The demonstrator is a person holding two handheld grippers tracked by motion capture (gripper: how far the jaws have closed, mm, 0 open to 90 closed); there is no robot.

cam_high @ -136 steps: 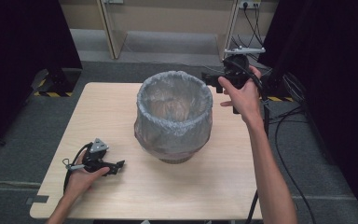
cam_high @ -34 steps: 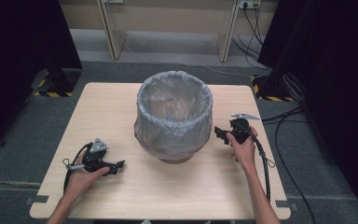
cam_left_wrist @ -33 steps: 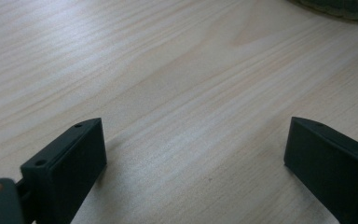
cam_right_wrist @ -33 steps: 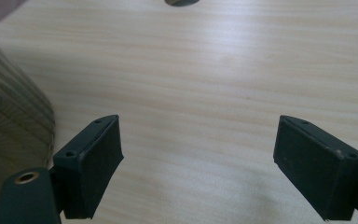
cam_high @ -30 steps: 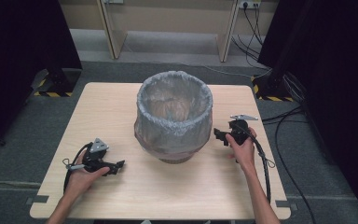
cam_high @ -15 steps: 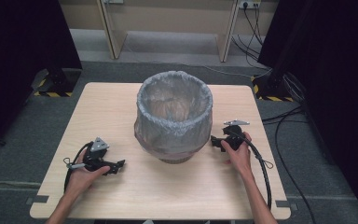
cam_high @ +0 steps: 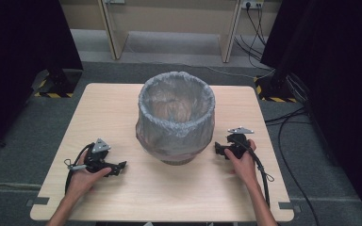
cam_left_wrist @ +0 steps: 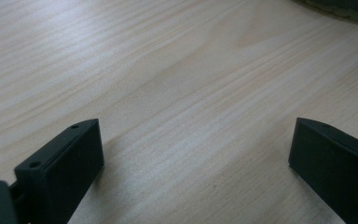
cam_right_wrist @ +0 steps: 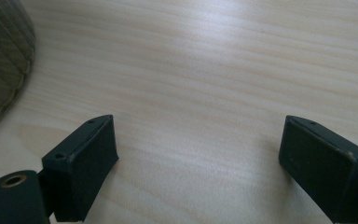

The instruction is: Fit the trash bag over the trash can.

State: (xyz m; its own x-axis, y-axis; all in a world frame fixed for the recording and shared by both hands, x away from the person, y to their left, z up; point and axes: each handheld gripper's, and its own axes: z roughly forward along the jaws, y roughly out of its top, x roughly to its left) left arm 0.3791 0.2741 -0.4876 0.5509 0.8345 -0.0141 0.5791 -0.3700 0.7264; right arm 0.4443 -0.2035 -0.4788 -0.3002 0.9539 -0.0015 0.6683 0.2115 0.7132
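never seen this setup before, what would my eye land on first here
Most striking is the big woven basket lined with a clear plastic bag, standing in the middle of the pale wooden table. On either side of it a hand rests a black claw on the tabletop: the left claw near the front left, the right claw close beside the basket. Both stand wide open over bare wood.

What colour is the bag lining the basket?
Translucent grey bag, seen best in the high view.

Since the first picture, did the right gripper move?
Yes. The right gripper came from beyond the bin's far right side, back toward the person, and now sits low on the table beside the bin's base, jaws open.
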